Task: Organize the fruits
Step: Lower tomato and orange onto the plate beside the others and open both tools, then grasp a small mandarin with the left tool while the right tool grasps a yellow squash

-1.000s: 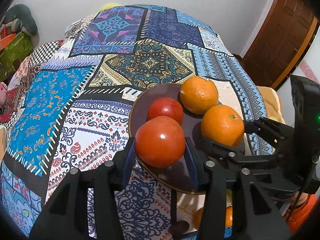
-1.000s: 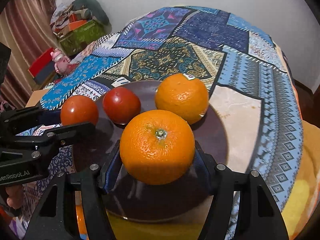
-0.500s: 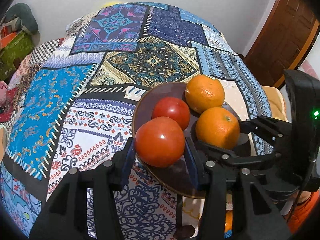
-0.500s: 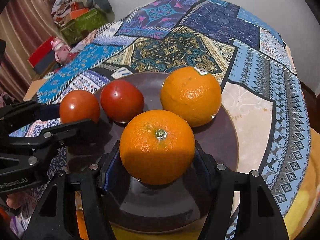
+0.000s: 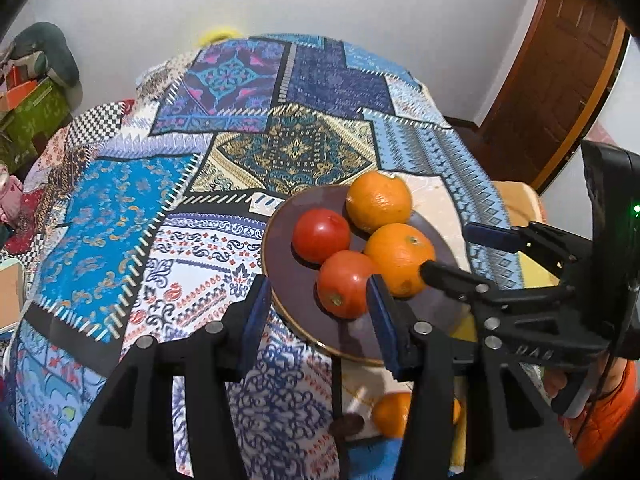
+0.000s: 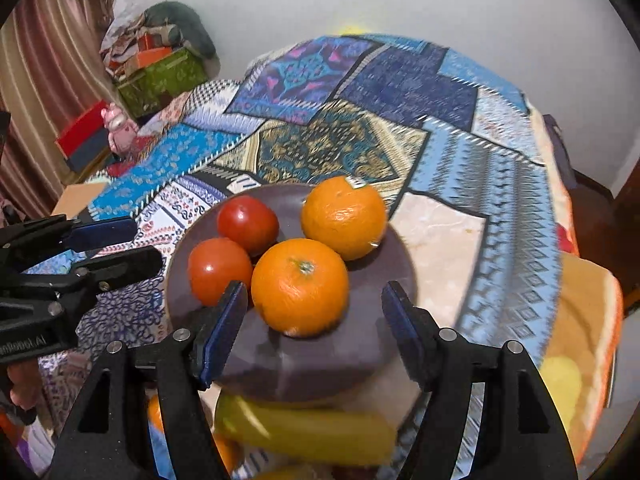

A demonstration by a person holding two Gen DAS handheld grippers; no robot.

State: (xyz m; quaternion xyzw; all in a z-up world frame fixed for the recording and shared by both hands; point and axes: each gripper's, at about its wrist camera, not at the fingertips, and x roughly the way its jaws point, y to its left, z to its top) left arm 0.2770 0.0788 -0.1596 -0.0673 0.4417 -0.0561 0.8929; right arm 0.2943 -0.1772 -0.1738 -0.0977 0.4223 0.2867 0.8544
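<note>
A dark brown plate (image 5: 280, 280) (image 6: 392, 252) on the patchwork cloth holds two tomatoes and two oranges. The near tomato (image 5: 346, 282) (image 6: 218, 270) lies free on the plate beside the far tomato (image 5: 320, 234) (image 6: 248, 224). The near orange (image 5: 400, 258) (image 6: 300, 286) rests against the far orange (image 5: 378, 200) (image 6: 344, 218). My left gripper (image 5: 320, 320) is open and empty, pulled back at the plate's near left edge. My right gripper (image 6: 314, 332) is open and empty, just behind the near orange.
A yellow banana (image 6: 304, 434) and another orange (image 5: 394, 414) lie below the plate's near edge. The cloth-covered table (image 5: 120, 216) stretches left and back. Boxes and clutter (image 6: 160, 68) stand at the far left, a wooden door (image 5: 548, 92) at the right.
Both grippers opened and drew back. The left let go of the near tomato and the right let go of the near orange; both fruits now rest on the plate.
</note>
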